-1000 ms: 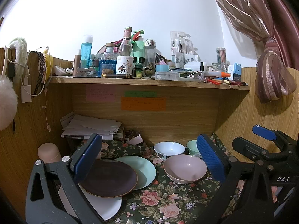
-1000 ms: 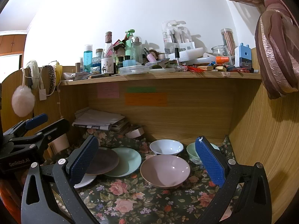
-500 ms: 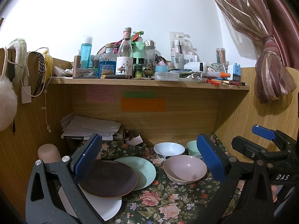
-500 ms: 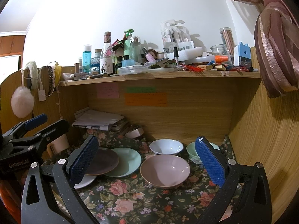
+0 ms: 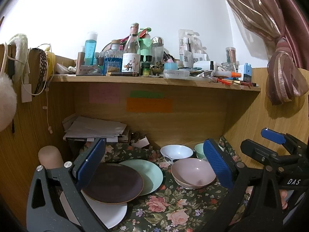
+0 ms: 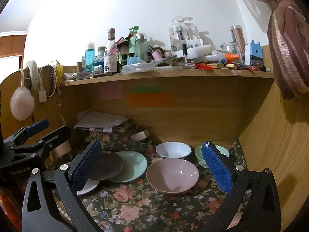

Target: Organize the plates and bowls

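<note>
White "DAS" marks the right hand-held gripper; both hand-held grippers, left, gape empty.

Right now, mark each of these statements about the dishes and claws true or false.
1. The dark brown plate overlaps the mint green plate. True.
2. The pink bowl sits inside the white bowl. False: they stand apart on the floral cloth.
3. The left claw is shut on a plate. False: it is open and empty.
4. The right claw is open. True.
5. A white plate lies under the dark brown plate. True.
</note>
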Demonstrator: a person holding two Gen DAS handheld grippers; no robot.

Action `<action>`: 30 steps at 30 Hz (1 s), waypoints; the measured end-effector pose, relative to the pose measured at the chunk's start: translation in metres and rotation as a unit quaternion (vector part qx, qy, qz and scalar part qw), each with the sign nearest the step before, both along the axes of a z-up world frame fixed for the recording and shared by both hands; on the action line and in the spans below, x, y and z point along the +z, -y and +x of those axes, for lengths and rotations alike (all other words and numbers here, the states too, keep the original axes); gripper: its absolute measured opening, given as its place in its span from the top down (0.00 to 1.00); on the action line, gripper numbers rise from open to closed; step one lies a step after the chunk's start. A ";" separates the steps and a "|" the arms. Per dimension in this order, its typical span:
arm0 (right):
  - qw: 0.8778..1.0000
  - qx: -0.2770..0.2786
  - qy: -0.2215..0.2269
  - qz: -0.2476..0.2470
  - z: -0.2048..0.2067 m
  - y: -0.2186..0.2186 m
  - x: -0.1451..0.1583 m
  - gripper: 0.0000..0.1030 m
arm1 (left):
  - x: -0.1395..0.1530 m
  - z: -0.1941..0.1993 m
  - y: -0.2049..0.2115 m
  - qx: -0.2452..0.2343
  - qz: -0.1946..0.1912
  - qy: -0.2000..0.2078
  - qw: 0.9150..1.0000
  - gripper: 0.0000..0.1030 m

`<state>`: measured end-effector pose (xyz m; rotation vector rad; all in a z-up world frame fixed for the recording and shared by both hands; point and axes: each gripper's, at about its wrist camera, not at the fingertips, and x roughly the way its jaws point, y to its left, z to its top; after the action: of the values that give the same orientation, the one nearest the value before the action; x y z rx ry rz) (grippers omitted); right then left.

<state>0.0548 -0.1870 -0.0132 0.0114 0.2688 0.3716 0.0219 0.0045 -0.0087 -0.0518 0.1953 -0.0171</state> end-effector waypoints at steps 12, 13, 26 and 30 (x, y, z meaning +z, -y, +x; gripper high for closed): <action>0.998 0.026 -0.041 -0.028 0.034 -0.032 -0.023 0.00 | -0.026 0.019 -0.030 0.017 -0.014 -0.035 0.999 0.00; 0.998 0.030 -0.045 -0.030 0.038 -0.036 -0.025 0.00 | -0.030 0.022 -0.034 0.023 -0.014 -0.041 0.999 0.00; 0.987 0.098 -0.106 -0.070 0.098 -0.088 -0.071 0.00 | -0.080 0.059 -0.099 0.078 -0.032 -0.115 0.990 0.00; 0.981 0.120 -0.136 -0.069 0.118 -0.103 -0.086 0.00 | -0.094 0.070 -0.116 0.102 -0.030 -0.136 0.985 0.00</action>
<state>0.1725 -0.0842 -0.0997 -0.1087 0.5697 0.5927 0.0915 0.1208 -0.1026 -0.1346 0.4614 0.1887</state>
